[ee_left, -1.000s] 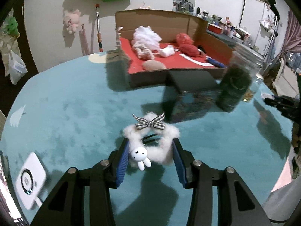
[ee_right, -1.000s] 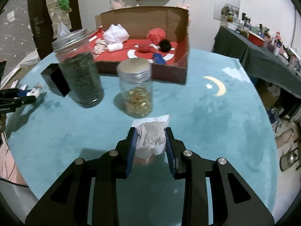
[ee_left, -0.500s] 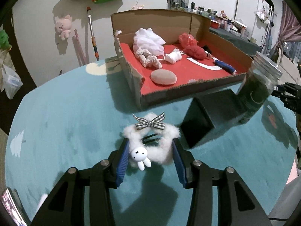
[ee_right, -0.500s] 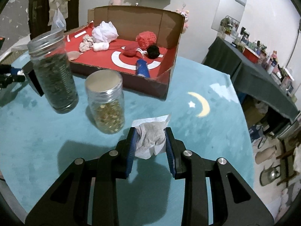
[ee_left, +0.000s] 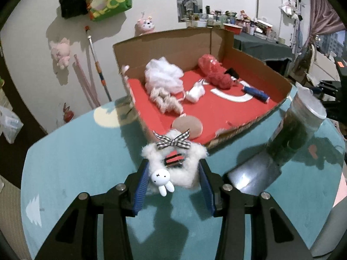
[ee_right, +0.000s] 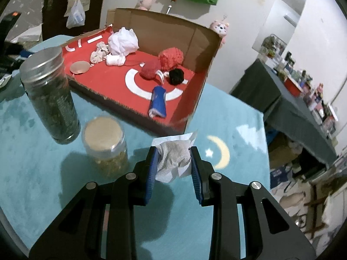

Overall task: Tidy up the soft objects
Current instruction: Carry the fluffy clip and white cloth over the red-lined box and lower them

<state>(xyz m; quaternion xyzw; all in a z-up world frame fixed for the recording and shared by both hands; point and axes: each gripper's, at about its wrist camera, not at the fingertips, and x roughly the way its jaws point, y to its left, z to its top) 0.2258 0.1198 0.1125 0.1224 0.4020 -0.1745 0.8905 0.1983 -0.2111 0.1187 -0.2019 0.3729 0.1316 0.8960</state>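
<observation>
Both my loads have come in close to the open cardboard box with the red floor (ee_left: 216,117): my left tongs (ee_left: 173,174) stay clamped on the fluffy white hair clip with a checked bow and bunny charm (ee_left: 173,164), now almost at its near wall. My right tongs (ee_right: 173,161) grip the crumpled white gauze pad (ee_right: 173,158) beside the box's near corner, so I judge both drops are next
</observation>
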